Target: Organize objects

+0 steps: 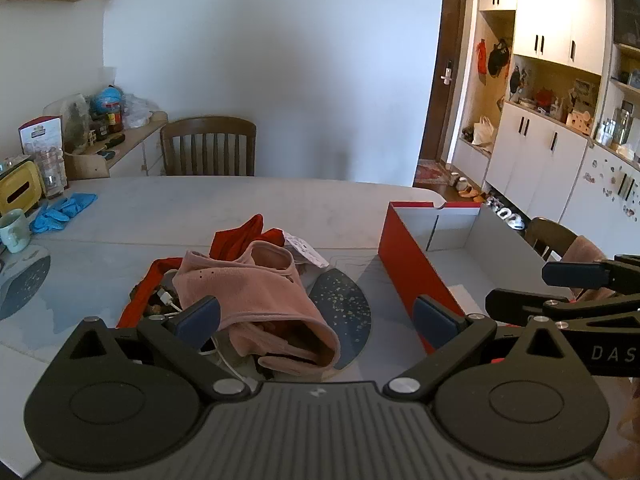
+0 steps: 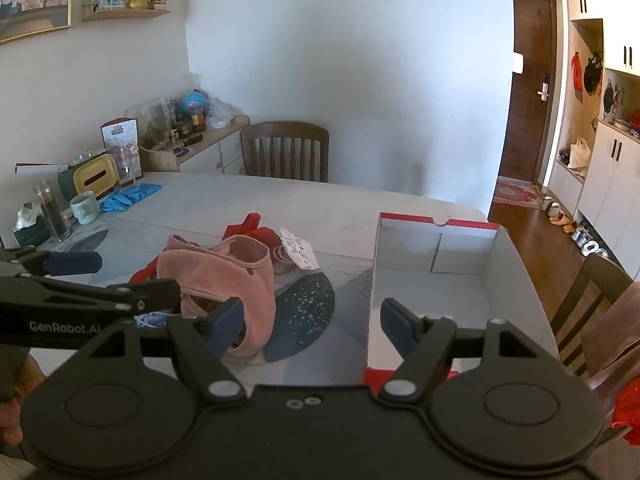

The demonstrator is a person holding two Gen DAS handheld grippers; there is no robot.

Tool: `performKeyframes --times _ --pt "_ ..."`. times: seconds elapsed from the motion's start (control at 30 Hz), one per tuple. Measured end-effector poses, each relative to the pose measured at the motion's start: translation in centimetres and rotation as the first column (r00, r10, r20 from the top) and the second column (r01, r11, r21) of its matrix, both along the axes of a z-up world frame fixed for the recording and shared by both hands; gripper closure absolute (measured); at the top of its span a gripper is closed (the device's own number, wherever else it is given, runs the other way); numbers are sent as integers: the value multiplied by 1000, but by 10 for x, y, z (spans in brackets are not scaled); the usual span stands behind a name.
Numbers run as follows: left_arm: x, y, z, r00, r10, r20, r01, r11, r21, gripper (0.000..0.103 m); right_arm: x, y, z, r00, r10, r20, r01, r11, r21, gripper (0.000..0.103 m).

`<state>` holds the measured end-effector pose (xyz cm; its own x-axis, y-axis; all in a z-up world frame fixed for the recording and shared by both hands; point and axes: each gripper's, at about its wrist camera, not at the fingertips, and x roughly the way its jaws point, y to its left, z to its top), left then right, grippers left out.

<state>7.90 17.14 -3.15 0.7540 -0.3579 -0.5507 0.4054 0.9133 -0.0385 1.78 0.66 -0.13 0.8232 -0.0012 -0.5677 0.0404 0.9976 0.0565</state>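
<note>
A pink fleece garment (image 1: 256, 296) lies on a pile with a red cloth (image 1: 240, 240), a white cable (image 1: 168, 300) and a printed card (image 1: 304, 250) on the table (image 1: 200, 200). An open red-and-white cardboard box (image 1: 408, 264) stands to the right. My left gripper (image 1: 316, 316) is open, its fingers either side of the garment's near end, empty. In the right wrist view the garment (image 2: 224, 280) sits left and the box (image 2: 440, 280) ahead. My right gripper (image 2: 310, 322) is open and empty, near the box's near left corner.
Blue gloves (image 2: 128, 196), a pale green mug (image 2: 85, 208), a yellow tissue box (image 2: 94, 178) and a glass bottle (image 2: 52, 216) stand at the table's left. A wooden chair (image 2: 286, 152) is at the far side, another (image 2: 588, 304) at the right. A dark round placemat (image 2: 304, 312) lies under the pile.
</note>
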Motion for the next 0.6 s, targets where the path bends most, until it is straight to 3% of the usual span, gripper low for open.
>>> performKeyframes --times 0.6 --pt "39 18 8 992 -123 29 124 992 -11 0 20 24 9 993 -111 29 112 993 -25 28"
